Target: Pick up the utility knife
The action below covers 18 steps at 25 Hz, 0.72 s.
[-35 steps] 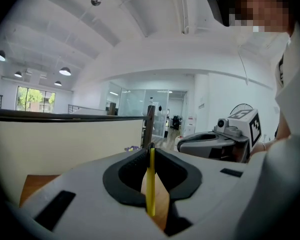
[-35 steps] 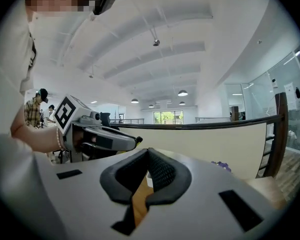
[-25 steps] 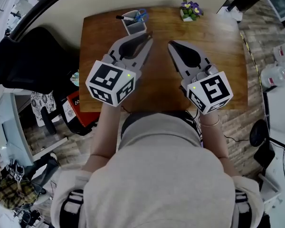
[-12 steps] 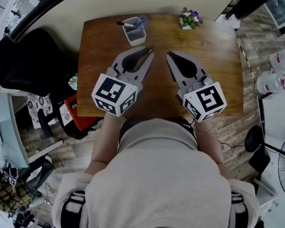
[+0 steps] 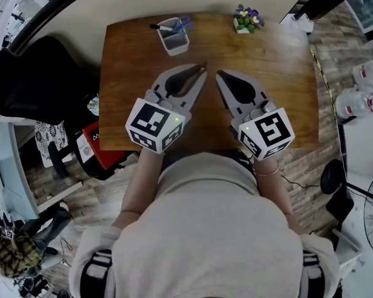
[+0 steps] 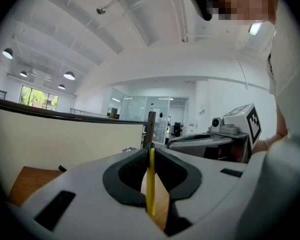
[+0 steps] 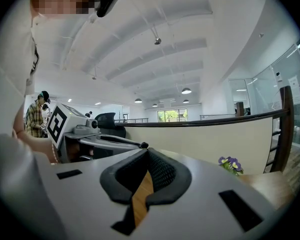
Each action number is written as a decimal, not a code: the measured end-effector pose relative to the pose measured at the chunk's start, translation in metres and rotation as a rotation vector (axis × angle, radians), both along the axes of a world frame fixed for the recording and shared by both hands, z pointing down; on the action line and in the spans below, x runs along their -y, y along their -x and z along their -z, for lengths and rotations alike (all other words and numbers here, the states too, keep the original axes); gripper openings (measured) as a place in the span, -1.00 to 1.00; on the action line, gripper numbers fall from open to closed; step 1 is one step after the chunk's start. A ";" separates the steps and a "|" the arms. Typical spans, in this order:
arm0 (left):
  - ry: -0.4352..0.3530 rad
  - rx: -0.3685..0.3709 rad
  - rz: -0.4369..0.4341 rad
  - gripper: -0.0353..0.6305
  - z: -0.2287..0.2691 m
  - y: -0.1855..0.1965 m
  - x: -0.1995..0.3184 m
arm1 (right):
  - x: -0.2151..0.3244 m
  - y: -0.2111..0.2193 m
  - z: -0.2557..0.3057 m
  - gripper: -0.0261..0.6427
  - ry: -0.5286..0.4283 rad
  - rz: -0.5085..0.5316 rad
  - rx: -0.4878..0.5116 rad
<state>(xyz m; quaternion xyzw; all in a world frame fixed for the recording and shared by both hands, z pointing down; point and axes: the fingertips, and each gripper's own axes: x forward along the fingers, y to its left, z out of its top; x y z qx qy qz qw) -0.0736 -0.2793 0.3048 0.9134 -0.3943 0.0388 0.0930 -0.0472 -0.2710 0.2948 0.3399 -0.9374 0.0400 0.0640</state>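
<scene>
The left gripper (image 6: 150, 147) is clamped on the utility knife (image 6: 150, 184). The knife shows as a thin yellow strip standing on edge between the two dark pads, running from the jaw tips back into the throat. Beyond this gripper's tips and slightly to their left, a grey pen cup (image 5: 174, 37) stands on the table (image 5: 280, 61). Just beside it, the right gripper (image 7: 146, 151) has its jaws closed together on nothing, tips close to the left one's. A small flower pot (image 5: 247, 18) stands beyond it.
</scene>
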 end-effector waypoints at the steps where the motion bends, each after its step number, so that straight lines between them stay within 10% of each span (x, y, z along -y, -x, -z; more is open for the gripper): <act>1: 0.005 -0.001 -0.002 -0.70 -0.002 0.000 0.000 | 0.000 0.000 -0.001 -0.89 0.003 0.000 -0.002; 18: 0.033 -0.011 -0.018 -0.70 -0.008 -0.006 0.004 | 0.003 -0.010 -0.007 -0.89 0.016 -0.026 0.011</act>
